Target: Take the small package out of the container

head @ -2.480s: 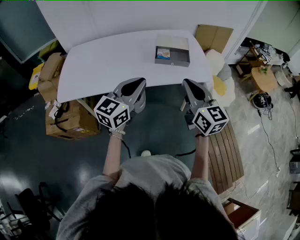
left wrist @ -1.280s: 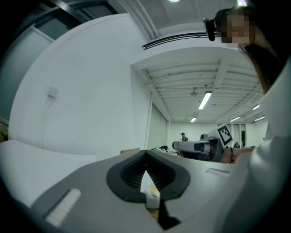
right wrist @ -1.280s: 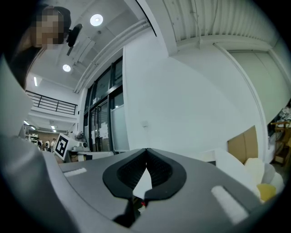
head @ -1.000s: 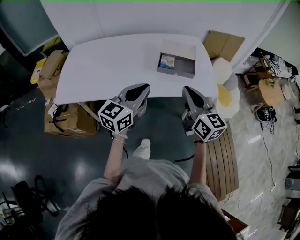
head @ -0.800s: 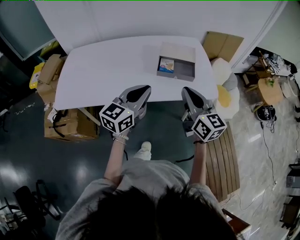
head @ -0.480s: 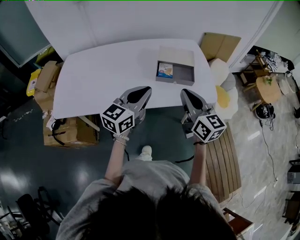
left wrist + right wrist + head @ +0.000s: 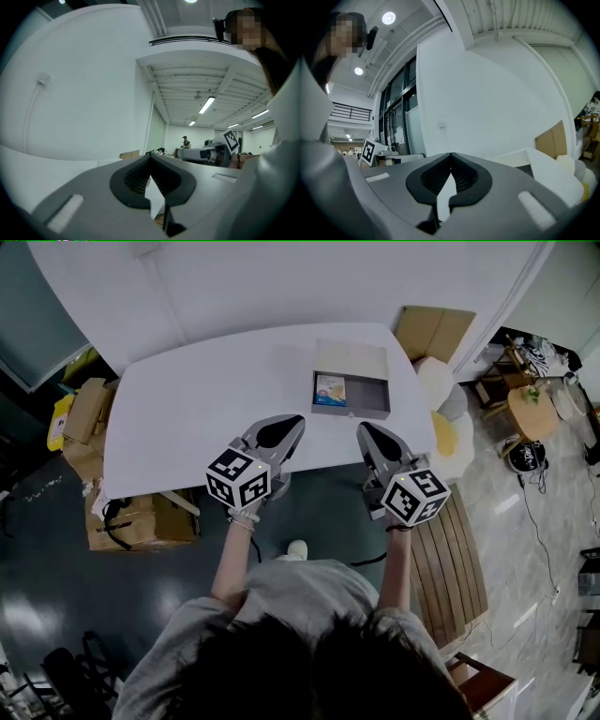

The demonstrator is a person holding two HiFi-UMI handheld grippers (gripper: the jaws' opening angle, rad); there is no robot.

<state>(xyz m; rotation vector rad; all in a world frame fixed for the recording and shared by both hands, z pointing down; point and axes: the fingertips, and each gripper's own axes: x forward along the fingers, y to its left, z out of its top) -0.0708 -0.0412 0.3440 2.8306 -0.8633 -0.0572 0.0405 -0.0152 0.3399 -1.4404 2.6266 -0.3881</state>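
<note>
In the head view a shallow grey container (image 7: 373,411) lies open at the right end of the white table (image 7: 187,418). The small package (image 7: 329,390), light with a blue and orange print, lies in its left part. My left gripper (image 7: 297,419) hangs over the table's near edge, shut and holding nothing, short of the container and to its left. My right gripper (image 7: 360,427) is level with it just below the container's near side, also shut and holding nothing. In the left gripper view the left gripper (image 7: 150,158) has its jaws together; the right gripper (image 7: 451,154) shows the same in its own view.
Cardboard boxes (image 7: 141,517) stand on the dark floor under the table's left end. More cardboard (image 7: 431,329) leans behind the table's right corner, with white and yellow bundles (image 7: 445,418) beside it. A wooden slatted bench (image 7: 459,549) runs along my right side.
Both grippers have come forward to the table's near edge, and the table and container now lie closer to them. Both stay shut and hold nothing.
</note>
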